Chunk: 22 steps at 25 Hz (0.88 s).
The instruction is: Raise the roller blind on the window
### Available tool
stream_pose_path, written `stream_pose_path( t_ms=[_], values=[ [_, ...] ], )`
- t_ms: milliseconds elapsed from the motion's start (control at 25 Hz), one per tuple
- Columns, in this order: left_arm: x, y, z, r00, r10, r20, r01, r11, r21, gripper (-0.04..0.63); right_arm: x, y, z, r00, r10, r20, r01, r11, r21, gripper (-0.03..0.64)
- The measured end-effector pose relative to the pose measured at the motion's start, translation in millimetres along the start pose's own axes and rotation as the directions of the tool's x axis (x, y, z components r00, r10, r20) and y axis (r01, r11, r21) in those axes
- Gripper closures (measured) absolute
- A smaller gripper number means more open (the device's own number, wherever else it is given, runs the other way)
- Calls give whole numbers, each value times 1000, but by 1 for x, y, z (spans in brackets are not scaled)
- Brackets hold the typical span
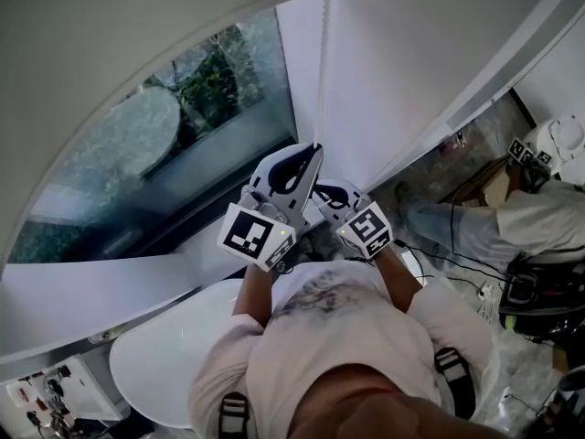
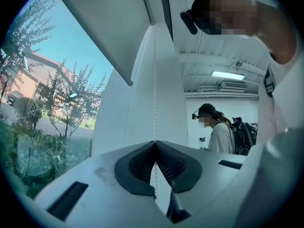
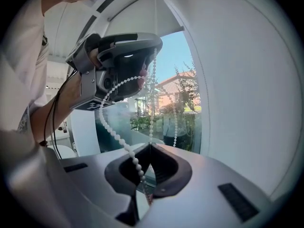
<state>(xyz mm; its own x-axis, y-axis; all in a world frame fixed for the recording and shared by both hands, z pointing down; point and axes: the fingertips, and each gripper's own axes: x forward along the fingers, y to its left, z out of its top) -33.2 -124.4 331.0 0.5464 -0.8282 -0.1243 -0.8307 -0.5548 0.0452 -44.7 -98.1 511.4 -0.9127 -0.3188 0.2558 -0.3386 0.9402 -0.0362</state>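
**Head view.** Your left tool (image 1: 315, 149) is uppermost. Its tips are on the bead chain (image 1: 321, 62), which drops along the white wall (image 1: 411, 53) beside the window (image 1: 183, 126). Your right tool (image 1: 324, 192) sits just below it, close to the same chain. The roller blind (image 1: 110, 35) hangs at the upper left with its lower edge partway down the glass, so the raise looks incomplete. The tools are stacked, probably so that one can hold while the other takes a new bite.

**Left gripper view.** The left tool is clenched. Its pads meet at the tip with the chain nipped between them, and the strand runs straight up from there. This grip likely carries the blind's load.

**Right gripper view.** The right tool is also clenched on the bead chain. One strand rises straight from its tip. A second strand sags in a slack curve from the left tool above down into the pads. The slack suggests the length between the tools is unloaded.

**Next move, as judged.** Pull down with one tool only, then free the other and re-grip higher. If you free both together, the blind may run back down.
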Motion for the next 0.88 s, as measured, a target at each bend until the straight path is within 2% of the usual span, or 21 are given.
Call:
stream_pose_path(
  t_ms=[280, 880],
  values=[
    [-5, -9, -24, 999, 5, -34, -7, 1000, -31, 589, -3, 4, -25, 999, 11, -35, -10, 1000, 29, 555],
    [-13, 3, -81, 992, 26, -123, -36, 996, -83, 589, 14, 7, -79, 987, 43, -154, -31, 996, 79, 555]
  ],
)
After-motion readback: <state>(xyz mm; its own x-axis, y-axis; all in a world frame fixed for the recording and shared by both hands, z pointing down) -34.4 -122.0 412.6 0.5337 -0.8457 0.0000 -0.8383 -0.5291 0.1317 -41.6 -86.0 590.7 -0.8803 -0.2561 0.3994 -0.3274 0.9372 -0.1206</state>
